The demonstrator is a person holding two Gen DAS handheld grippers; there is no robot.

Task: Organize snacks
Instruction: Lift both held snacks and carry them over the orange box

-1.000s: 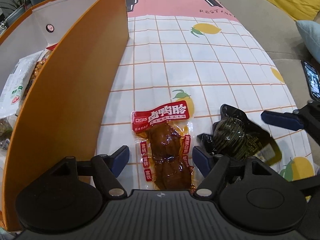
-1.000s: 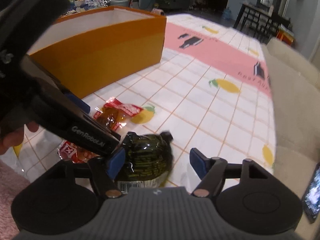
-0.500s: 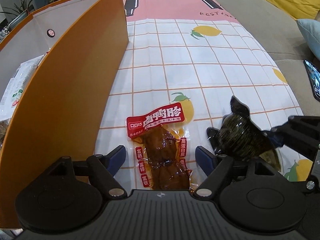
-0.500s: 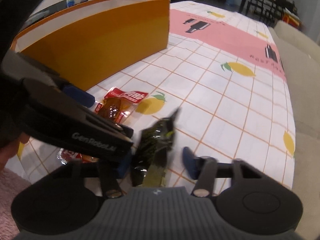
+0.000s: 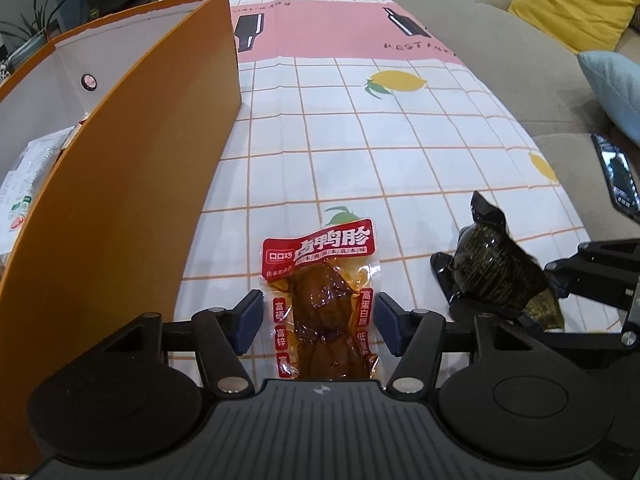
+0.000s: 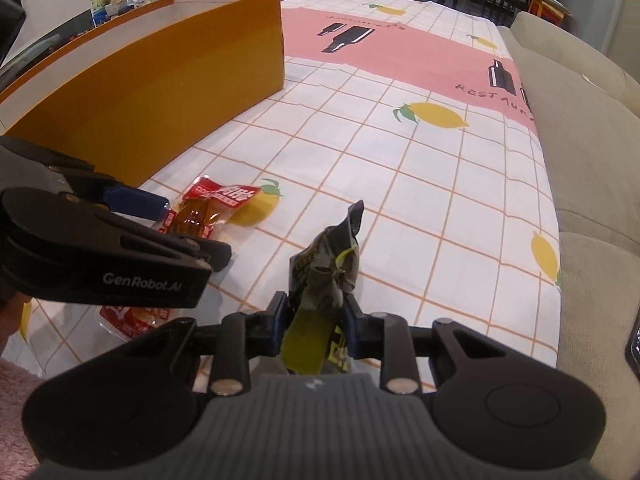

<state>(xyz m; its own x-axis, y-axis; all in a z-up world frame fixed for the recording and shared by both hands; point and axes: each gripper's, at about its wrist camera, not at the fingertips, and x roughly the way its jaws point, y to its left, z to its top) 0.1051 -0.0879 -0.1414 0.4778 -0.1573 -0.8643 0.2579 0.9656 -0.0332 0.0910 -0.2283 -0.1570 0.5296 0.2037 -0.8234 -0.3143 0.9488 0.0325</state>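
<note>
A red and clear snack packet [image 5: 324,296] with brown meat lies flat on the tablecloth. My left gripper [image 5: 318,322] is open, its blue pads on either side of the packet's lower half. The packet also shows in the right wrist view [image 6: 212,208]. My right gripper [image 6: 314,320] is shut on a dark green snack packet [image 6: 326,276] and holds it upright, lifted off the cloth. This packet shows in the left wrist view [image 5: 496,268], to the right of the red one. The orange box [image 5: 132,184] stands on the left.
The box holds a white and green snack bag [image 5: 28,184]. Another red packet [image 6: 128,316] lies under the left gripper body. A phone [image 5: 618,176] lies on the beige sofa [image 5: 520,60] to the right. A lemon-print checked tablecloth [image 5: 400,152] covers the table.
My right gripper closed on the dark green packet and raised it from flat to upright. My left gripper moved slightly forward over the red packet and stayed open.
</note>
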